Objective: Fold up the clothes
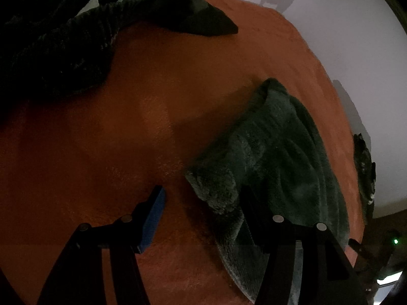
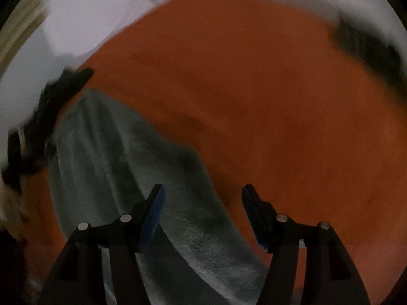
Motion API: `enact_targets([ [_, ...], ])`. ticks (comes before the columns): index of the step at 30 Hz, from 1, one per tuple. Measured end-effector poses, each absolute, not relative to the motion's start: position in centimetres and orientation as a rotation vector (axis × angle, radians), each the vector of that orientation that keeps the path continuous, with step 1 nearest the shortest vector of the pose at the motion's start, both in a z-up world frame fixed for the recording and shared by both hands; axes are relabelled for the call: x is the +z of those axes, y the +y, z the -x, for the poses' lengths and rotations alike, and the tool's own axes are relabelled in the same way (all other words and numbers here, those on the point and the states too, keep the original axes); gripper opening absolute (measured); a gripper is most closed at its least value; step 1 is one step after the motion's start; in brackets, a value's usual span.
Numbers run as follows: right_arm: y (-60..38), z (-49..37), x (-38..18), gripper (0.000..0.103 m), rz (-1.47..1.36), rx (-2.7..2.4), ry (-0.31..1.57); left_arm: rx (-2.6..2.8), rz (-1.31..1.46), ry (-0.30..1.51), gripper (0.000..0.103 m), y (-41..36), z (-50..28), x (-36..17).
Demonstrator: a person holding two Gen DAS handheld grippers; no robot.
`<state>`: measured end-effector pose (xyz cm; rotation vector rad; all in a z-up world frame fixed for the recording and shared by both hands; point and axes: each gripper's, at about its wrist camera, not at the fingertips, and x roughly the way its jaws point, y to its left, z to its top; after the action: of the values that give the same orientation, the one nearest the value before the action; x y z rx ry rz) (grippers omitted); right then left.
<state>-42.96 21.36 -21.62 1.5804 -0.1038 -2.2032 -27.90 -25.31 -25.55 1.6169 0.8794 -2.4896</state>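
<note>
A folded dark green fleece cloth (image 1: 274, 147) lies on an orange cover (image 1: 157, 106) in the left wrist view. My left gripper (image 1: 202, 189) is open, and the cloth's near corner sits between its fingers. Its right finger (image 1: 250, 211) rests over the cloth and its blue-padded left finger (image 1: 154, 216) is over the orange cover. The right wrist view is blurred. There the green cloth (image 2: 122, 167) runs from the left down to the bottom centre. My right gripper (image 2: 202, 186) is open above the cloth's edge and holds nothing.
A heap of dark ribbed garments (image 1: 63, 38) fills the upper left of the orange cover, and shows as a dark garment (image 2: 368, 48) at the upper right in the right wrist view. The white surface (image 1: 356, 50) borders the cover. A dark object (image 1: 366, 167) lies at its right edge.
</note>
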Motion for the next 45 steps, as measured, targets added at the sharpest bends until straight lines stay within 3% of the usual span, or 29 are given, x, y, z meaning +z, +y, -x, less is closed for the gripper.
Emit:
enact_targets([
  [3,23.1,45.5,-23.2,0.057,-1.608,-2.139,-0.359,-2.491,-1.615,0.849,0.062,-24.7,28.4,-25.5],
  [7,22.5,48.7,-24.5,0.055,-1.615,-1.934,-0.538,-2.497,-1.609,0.834,0.062,-24.4,28.5,-25.5],
  [8,22.3,49.1,-24.8,0.047,-1.625,-1.907,-0.552,-2.498,-1.608,0.834,0.062,-24.7,28.5,-25.6],
  [9,22.0,49.6,-25.1,0.017,-1.638,-1.901,-0.545,-2.499,-1.606,0.833,0.062,-24.8,28.5,-25.7],
  [10,21.8,50.0,-25.3,0.007,-1.650,-1.898,-0.535,-2.501,-1.604,0.828,0.062,-24.7,28.7,-25.6],
  [21,24.1,54.0,-26.2,0.003,-1.600,-2.170,-0.568,-2.523,-1.582,0.755,0.064,-24.7,28.4,-25.5],
  [27,26.4,54.9,-27.8,0.007,-1.664,-2.035,-0.737,-2.521,-1.611,0.791,0.065,-25.3,28.4,-25.0],
  [30,27.5,52.3,-24.8,0.018,-1.603,-2.109,-0.679,-2.533,-1.607,0.797,0.065,-25.7,27.4,-23.8],
  [32,27.8,49.4,-21.4,0.023,-1.538,-2.184,-0.515,-2.570,-1.587,0.739,0.065,-25.3,26.6,-22.3],
  [36,29.6,40.7,-17.4,0.026,-1.395,-2.298,-0.397,-2.666,-1.539,0.562,0.065,-23.5,25.3,-18.7],
  [40,31.4,32.0,-13.4,0.055,-1.245,-2.398,-0.288,-2.800,-1.557,0.473,0.065,-19.5,22.2,-15.7],
  [42,33.3,27.7,-12.6,0.056,-1.211,-2.457,-0.275,-2.855,-1.599,0.430,0.065,-17.3,20.8,-15.0],
  [45,35.9,23.0,-15.6,0.056,-1.301,-2.541,-0.411,-2.931,-1.660,0.318,0.065,-13.9,18.5,-14.3],
])
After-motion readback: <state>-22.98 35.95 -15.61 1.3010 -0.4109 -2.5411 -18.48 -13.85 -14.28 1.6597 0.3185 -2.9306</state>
